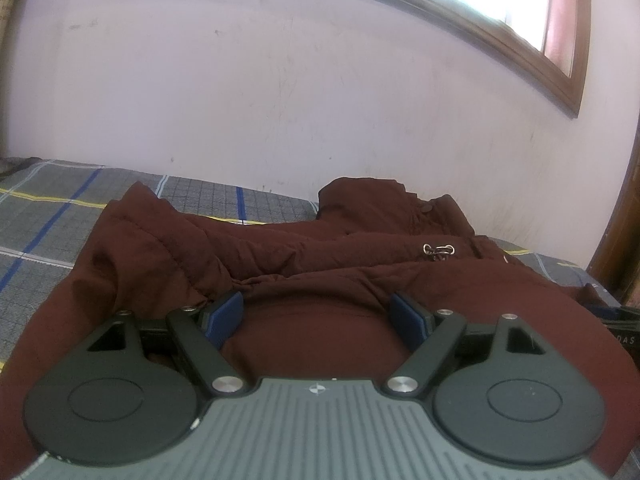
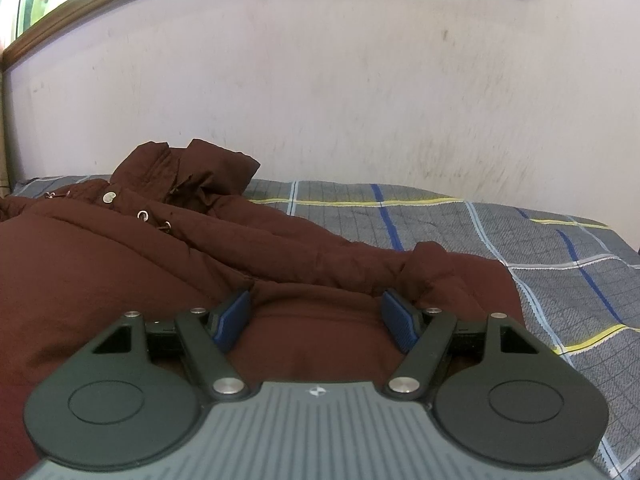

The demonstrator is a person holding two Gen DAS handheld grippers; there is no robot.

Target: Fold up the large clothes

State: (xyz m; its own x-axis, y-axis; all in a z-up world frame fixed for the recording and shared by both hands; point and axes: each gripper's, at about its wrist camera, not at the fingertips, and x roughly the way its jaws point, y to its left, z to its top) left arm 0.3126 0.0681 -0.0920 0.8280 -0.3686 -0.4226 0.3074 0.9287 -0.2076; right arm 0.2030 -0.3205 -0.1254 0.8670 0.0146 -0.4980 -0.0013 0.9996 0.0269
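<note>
A dark maroon padded jacket (image 1: 140, 248) lies spread on a bed, its hood (image 1: 380, 200) bunched toward the wall. A sleeve (image 1: 304, 248) lies folded across the body. My left gripper (image 1: 318, 316) stands open low over the jacket, a hump of fabric between its blue pads (image 1: 222, 316). In the right wrist view the same jacket (image 2: 100, 264) fills the left side, hood (image 2: 192, 168) at the back, a sleeve (image 2: 360, 256) running right. My right gripper (image 2: 318, 316) is open too, fabric bulging between its pads (image 2: 400, 322).
The bed carries a grey plaid sheet (image 1: 48, 216) (image 2: 560, 264) with blue and yellow lines. A pale wall stands close behind the bed, with a wooden window frame (image 1: 560, 60) above. A dark object (image 1: 624, 332) sits at the jacket's right edge.
</note>
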